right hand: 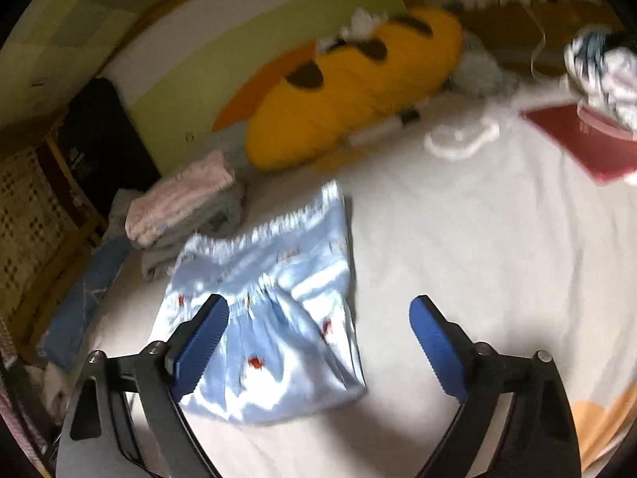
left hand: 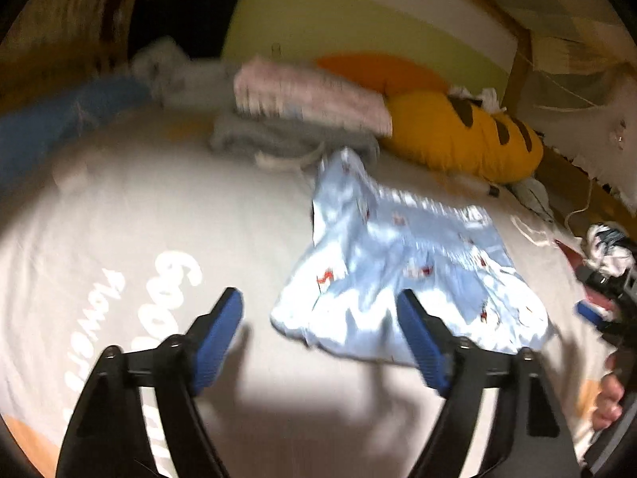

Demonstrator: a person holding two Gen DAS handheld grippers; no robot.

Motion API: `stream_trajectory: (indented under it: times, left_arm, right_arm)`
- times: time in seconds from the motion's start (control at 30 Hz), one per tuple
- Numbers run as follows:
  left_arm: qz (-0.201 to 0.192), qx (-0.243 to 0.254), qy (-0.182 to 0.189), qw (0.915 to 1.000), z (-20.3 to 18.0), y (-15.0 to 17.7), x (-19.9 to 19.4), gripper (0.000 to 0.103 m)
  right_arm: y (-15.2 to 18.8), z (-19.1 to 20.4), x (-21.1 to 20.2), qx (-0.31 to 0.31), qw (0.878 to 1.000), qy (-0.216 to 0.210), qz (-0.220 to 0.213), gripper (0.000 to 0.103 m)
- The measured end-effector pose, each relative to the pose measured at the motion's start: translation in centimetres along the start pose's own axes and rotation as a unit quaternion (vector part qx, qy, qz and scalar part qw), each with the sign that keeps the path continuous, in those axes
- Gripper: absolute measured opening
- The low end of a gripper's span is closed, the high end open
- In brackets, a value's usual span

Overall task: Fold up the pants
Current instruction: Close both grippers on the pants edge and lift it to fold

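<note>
The left gripper (left hand: pixel 320 320) has its blue fingers (left hand: pixel 223 330) spread wide with nothing between them; they hang above the bed sheet (left hand: pixel 159 199), and the right-hand finger overlaps the near edge of the pants (left hand: pixel 402 271) in the view. The right gripper (right hand: pixel 318 330) is likewise spread and empty, its left-hand finger (right hand: pixel 203 342) over the pants (right hand: pixel 274 298), its other finger over bare sheet (right hand: pixel 458 219).

The pants are light blue with small red prints, lying flattened but rumpled on the sheet, just ahead of both pairs of fingers. In the left wrist view their long axis runs from near the fingers away and up toward the folded stack; the gathered waistband shows as a band across them, though blur keeps the leg ends unclear.

Beyond the pants sits a stack of folded clothes (left hand: pixel 302 107), pink on grey, touching or nearly touching the pants' far corner. To the right of that lies a yellow plush pillow (left hand: pixel 466 135) with dark patches. A blue garment (left hand: pixel 59 119) lies far left. Farther right of the right gripper are a red book (right hand: pixel 577 139) and a white cord (right hand: pixel 458 139).
</note>
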State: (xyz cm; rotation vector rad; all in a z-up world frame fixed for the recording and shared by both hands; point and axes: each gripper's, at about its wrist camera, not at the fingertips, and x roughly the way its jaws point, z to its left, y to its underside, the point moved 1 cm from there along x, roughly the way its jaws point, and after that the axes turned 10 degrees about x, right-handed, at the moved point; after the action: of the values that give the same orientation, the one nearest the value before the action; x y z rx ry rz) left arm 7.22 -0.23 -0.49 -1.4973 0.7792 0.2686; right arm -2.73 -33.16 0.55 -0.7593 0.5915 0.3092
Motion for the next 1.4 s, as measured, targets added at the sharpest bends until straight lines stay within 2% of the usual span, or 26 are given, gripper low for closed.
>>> stream_trajectory:
  times: [0.1, 0.17, 0.23, 0.27, 0.33, 0.4, 0.47, 0.53, 0.57, 0.6, 0.63, 0.67, 0.7, 0.73, 0.8, 0.87, 0.97, 1.0, 1.03, 1.07, 1.1, 1.13, 1.17, 1.3, 1.4]
  left_arm:
    - [0.027, -0.017, 0.029, 0.9991, 0.5, 0.5, 0.7, 0.071]
    - [0.046, -0.037, 0.060, 0.9965, 0.7, 0.7, 1.3, 0.070]
    - [0.063, -0.058, 0.085, 0.9927, 1.1, 1.0, 1.9, 0.069]
    - [0.070, -0.068, 0.095, 0.9907, 1.3, 1.2, 2.2, 0.065]
    - [0.080, -0.076, 0.109, 0.9879, 1.6, 1.3, 3.0, 0.057]
    - [0.079, -0.076, 0.105, 0.9884, 2.2, 1.2, 3.8, 0.044]
    - [0.084, -0.091, 0.109, 0.9864, 2.7, 1.2, 4.3, 0.042]
    - [0.081, -0.105, 0.118, 0.9841, 3.2, 1.2, 4.1, 0.042]
    - [0.083, -0.103, 0.118, 0.9841, 3.2, 1.2, 4.0, 0.042]
    - [0.085, -0.101, 0.117, 0.9844, 3.1, 1.2, 4.0, 0.042]
    - [0.086, -0.101, 0.117, 0.9843, 3.1, 1.2, 3.9, 0.042]
    - [0.089, -0.105, 0.117, 0.9836, 3.1, 1.2, 3.9, 0.044]
    - [0.093, -0.111, 0.122, 0.9819, 3.1, 1.3, 3.9, 0.047]
    - [0.097, -0.119, 0.129, 0.9797, 3.2, 1.3, 3.9, 0.049]
    - [0.109, -0.140, 0.149, 0.9729, 3.2, 1.3, 4.0, 0.060]
    - [0.114, -0.163, 0.178, 0.9638, 3.2, 1.4, 4.3, 0.068]
    - [0.108, -0.169, 0.180, 0.9630, 3.0, 1.1, 4.9, 0.066]
    - [0.101, -0.170, 0.179, 0.9639, 3.0, 1.0, 5.1, 0.059]
    - [0.094, -0.171, 0.174, 0.9652, 3.0, 0.9, 5.4, 0.049]
    - [0.096, -0.175, 0.169, 0.9652, 3.1, 1.0, 5.7, 0.019]
    - [0.107, -0.187, 0.175, 0.9606, 3.4, 1.4, 6.3, 0.003]
    - [0.114, -0.202, 0.191, 0.9538, 3.6, 1.8, 6.7, 0.003]
    - [0.112, -0.213, 0.194, 0.9510, 3.9, 2.0, 6.7, 0.003]
    - [0.079, -0.178, 0.173, 0.9655, 3.4, 1.3, 3.5, 0.002]
    - [0.073, -0.190, 0.175, 0.9635, 3.0, 1.2, 0.5, 0.002]
  right_arm:
    - [0.6, -1.7, 1.8, 0.060, 0.994, -0.044, 0.083, 0.082]
    - [1.3, -2.5, 2.9, 0.088, 0.987, -0.057, 0.118, 0.078]
    - [1.8, -3.4, 4.1, 0.123, 0.975, -0.091, 0.160, 0.077]
    - [2.0, -3.6, 4.4, 0.135, 0.971, -0.100, 0.169, 0.076]
    - [2.0, -3.8, 4.9, 0.133, 0.969, -0.109, 0.175, 0.074]
    - [2.2, -3.9, 5.0, 0.135, 0.969, -0.100, 0.182, 0.072]
    - [2.3, -4.3, 4.3, 0.144, 0.972, -0.069, 0.171, 0.069]
    - [1.9, -4.5, 2.6, 0.139, 0.982, -0.017, 0.125, 0.065]
    - [1.8, -4.4, 1.4, 0.119, 0.989, 0.005, 0.091, 0.066]
    - [1.6, -4.1, 1.1, 0.105, 0.991, 0.013, 0.077, 0.073]
    - [1.6, -4.1, 1.3, 0.106, 0.990, -0.002, 0.091, 0.079]
    - [1.6, -4.3, 1.9, 0.112, 0.987, -0.024, 0.115, 0.080]
    - [2.0, -4.4, 3.1, 0.125, 0.978, -0.052, 0.160, 0.080]
    - [2.3, -4.5, 3.7, 0.131, 0.973, -0.061, 0.178, 0.080]
    - [2.5, -4.4, 3.8, 0.125, 0.977, -0.064, 0.158, 0.080]
    - [2.4, -4.1, 4.3, 0.126, 0.976, -0.080, 0.156, 0.080]
    - [2.3, -3.7, 5.7, 0.139, 0.971, -0.109, 0.162, 0.080]
    - [2.2, -3.4, 5.9, 0.137, 0.971, -0.112, 0.158, 0.070]
    - [2.2, -3.1, 6.2, 0.136, 0.972, -0.112, 0.158, 0.051]
    - [2.4, -3.0, 6.6, 0.138, 0.970, -0.112, 0.163, 0.039]
    - [2.8, -3.1, 7.1, 0.145, 0.967, -0.114, 0.179, 0.019]
    - [3.1, -3.0, 7.5, 0.149, 0.962, -0.120, 0.195, 0.012]
    - [3.4, -2.8, 7.8, 0.152, 0.960, -0.125, 0.201, 0.009]
    - [3.3, -2.0, 5.5, 0.121, 0.970, -0.121, 0.174, 0.005]
    - [3.3, -1.2, 2.8, 0.111, 0.971, -0.135, 0.162, 0.005]
